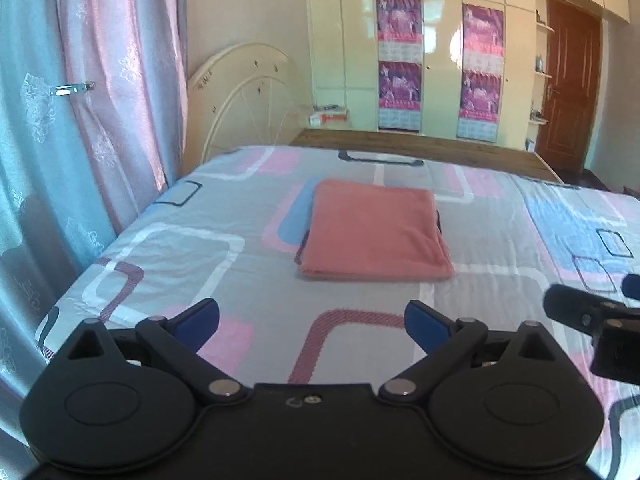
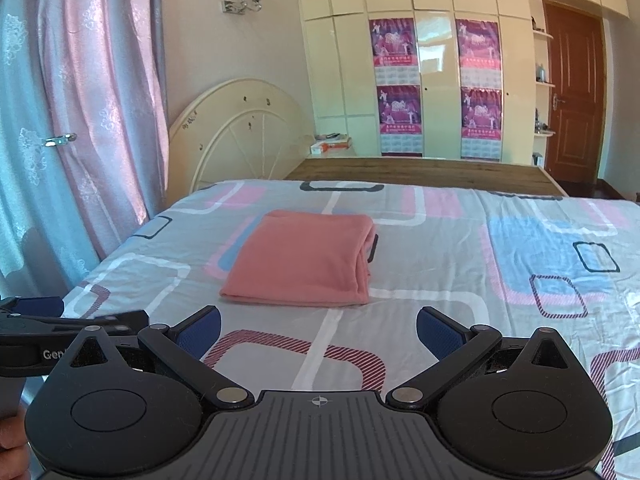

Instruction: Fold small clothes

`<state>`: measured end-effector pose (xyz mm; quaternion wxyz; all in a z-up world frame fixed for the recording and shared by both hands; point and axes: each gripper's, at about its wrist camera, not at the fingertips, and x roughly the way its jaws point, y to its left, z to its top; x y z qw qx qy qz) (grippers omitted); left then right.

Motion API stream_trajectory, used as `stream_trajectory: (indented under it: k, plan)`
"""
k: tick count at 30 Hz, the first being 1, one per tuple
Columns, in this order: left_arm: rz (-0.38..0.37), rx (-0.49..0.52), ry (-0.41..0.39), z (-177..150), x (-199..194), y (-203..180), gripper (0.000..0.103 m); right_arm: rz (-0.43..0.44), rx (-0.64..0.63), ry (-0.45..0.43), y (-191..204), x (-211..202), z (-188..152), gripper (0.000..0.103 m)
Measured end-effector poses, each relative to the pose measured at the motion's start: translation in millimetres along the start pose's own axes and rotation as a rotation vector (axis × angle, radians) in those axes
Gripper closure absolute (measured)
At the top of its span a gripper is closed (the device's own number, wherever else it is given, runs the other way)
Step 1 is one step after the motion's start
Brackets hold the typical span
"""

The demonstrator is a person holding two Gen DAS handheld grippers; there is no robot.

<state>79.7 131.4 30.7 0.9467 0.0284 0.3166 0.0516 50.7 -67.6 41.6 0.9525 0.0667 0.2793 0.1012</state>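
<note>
On the bed [image 1: 160,248]: pink garment [image 1: 372,232] folded into a neat rectangle, mid-sheet.
Left claw [image 1: 312,322] and right claw [image 2: 318,330] both spread wide, empty, held near the garment's closest edge, not touching it.

Only one legible fragment: white letters "Gen", cut off by the right gripper's body, on the black casing of the left gripper [image 2: 60,316] at the left edge of the right wrist view. Four purple posters [image 2: 394,44] on the cream wardrobe doors [image 2: 436,80], each with a line of print beneath the picture and a calendar-like grid lower down, all too small and blurred to read. A small crosshair mark, no lettering, on the ribbed top of the right gripper [image 2: 319,330].
</note>
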Motion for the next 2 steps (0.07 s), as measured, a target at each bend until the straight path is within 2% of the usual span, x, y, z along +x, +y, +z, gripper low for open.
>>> stream_trajectory:
  k: [2]
  plan:
    - [-0.004, 0.003, 0.011, 4.0, 8.3, 0.1, 0.0, -0.011, 0.003, 0.005, -2.1, 3.9, 0.1, 0.0]
